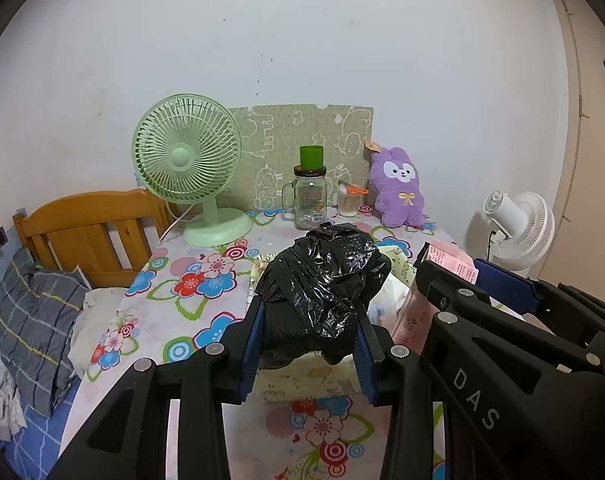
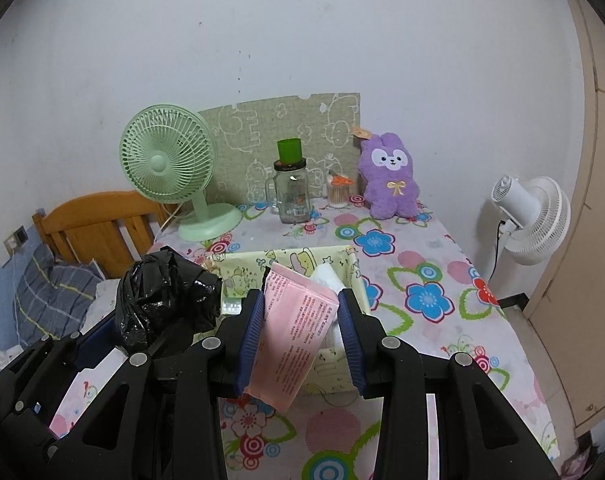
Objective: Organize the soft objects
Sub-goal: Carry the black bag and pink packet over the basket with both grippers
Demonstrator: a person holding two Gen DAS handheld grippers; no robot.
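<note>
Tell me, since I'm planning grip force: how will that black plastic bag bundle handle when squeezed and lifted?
The black plastic bag bundle looks crumpled and glossy, so probably floppy, light and somewhat slippery. It bulges above the left gripper pads, so it likely compresses rather than resists.

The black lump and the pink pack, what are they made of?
Black lump: thin plastic film, probably a bin bag; it is glossy, crinkled and shows bright glints. Pink pack: soft plastic wrapper by the look, smooth and matte with printed text, bending slightly between the pads; what is inside cannot be seen.
</note>
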